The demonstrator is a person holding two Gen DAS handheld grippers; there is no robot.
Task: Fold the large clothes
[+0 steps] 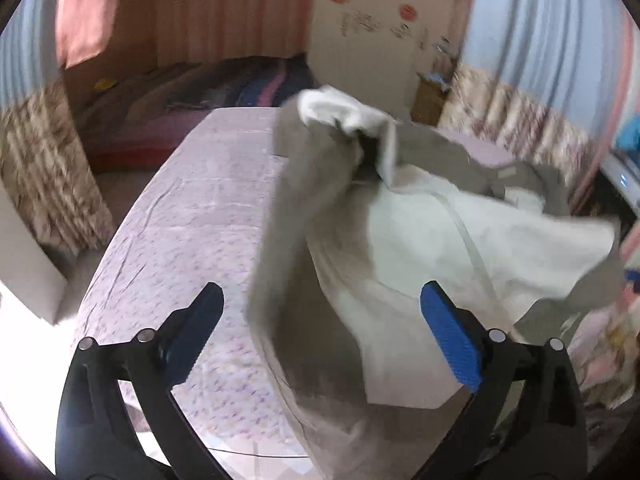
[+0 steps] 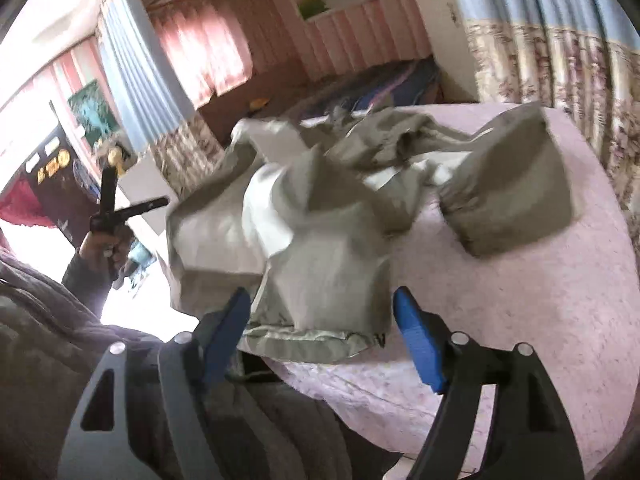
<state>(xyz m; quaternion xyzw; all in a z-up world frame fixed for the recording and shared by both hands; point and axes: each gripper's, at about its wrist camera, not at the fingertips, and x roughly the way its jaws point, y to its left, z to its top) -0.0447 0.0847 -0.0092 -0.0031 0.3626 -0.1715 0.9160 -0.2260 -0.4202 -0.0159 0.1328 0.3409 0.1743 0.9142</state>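
Crumpled grey jacket on pink-covered table; both hand-held grippers spread, empty.

Both wrist views overlook the garment closely.

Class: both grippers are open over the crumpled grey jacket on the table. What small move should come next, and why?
Probably close the right gripper on the jacket hem lying between its open fingers, since nothing is gripped yet; the left gripper also hangs open, and the garment lies bunched on the table.
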